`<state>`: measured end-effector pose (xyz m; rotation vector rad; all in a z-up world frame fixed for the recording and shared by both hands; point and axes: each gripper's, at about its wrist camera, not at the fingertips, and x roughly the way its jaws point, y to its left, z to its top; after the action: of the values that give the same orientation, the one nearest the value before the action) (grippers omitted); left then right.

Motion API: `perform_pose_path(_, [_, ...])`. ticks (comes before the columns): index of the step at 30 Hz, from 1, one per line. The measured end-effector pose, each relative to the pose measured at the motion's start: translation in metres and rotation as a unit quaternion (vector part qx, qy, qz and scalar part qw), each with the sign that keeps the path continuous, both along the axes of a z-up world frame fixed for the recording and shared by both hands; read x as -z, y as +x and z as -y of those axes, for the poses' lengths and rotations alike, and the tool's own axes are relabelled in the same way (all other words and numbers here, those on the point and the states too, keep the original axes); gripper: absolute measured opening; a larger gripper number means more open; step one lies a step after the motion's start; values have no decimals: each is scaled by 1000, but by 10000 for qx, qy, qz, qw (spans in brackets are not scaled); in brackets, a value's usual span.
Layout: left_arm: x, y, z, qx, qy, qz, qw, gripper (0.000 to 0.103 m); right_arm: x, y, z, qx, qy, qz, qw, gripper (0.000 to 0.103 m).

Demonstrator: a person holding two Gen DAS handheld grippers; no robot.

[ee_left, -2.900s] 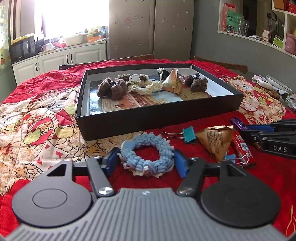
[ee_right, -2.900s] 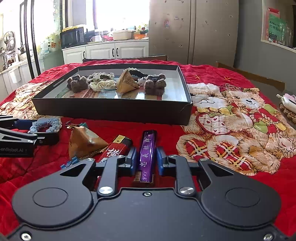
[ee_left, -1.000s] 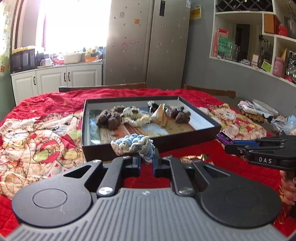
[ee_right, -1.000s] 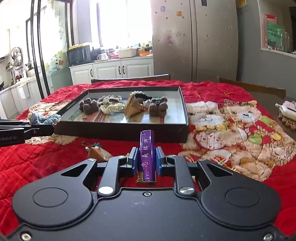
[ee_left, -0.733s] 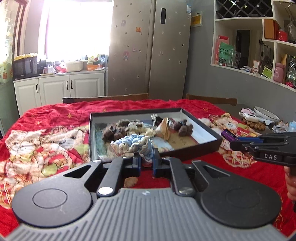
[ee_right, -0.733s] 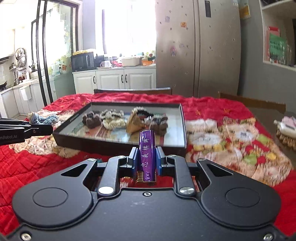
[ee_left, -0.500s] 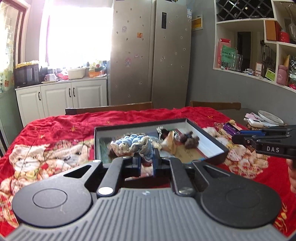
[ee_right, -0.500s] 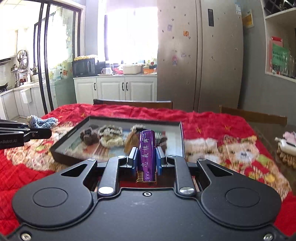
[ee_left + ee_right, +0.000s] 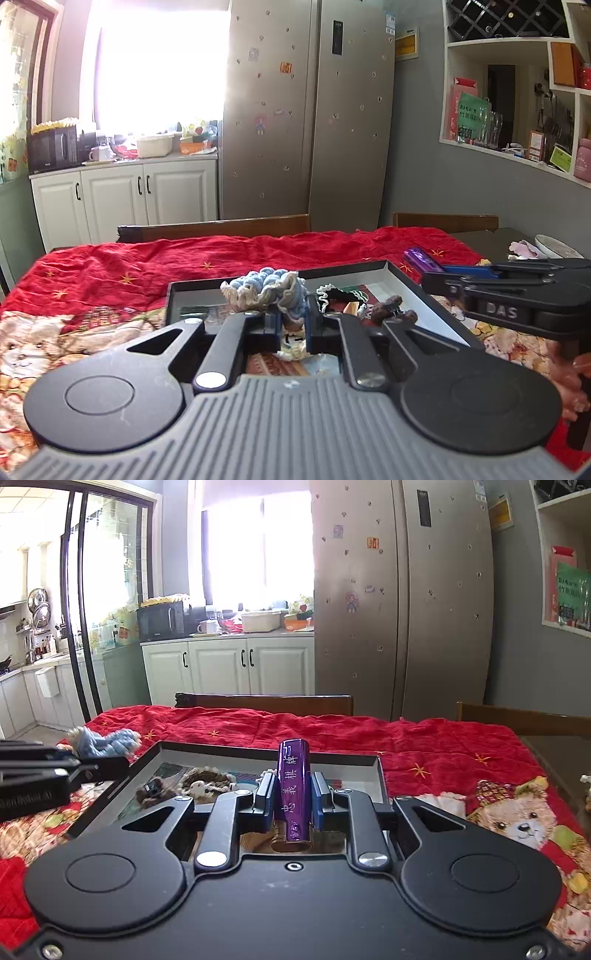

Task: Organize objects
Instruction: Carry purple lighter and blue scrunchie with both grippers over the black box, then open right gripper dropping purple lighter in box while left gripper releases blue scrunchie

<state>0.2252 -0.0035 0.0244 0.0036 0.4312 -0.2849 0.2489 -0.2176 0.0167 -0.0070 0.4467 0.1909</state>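
Left gripper clamped on blue knitted ring, held above black tray, likely for drop-in; right gripper pinched purple lighter upright over same tray; both items apparently bound for tray

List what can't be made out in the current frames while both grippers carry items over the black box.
- Left wrist view: the near half of the black box floor is hidden by the left gripper, shut on the blue crochet ring.
- Right wrist view: the right gripper, shut on the purple lighter, covers the box's middle.
- Items left on the table in front of the box: in neither view.
- Lighter lettering: too small to read.
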Motion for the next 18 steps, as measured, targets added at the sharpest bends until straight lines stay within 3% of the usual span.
perform_pose_path(18, [42, 84, 15, -381, -194, -451, 9981, 14, 54, 95, -9, 232, 188, -339, 9990, 20])
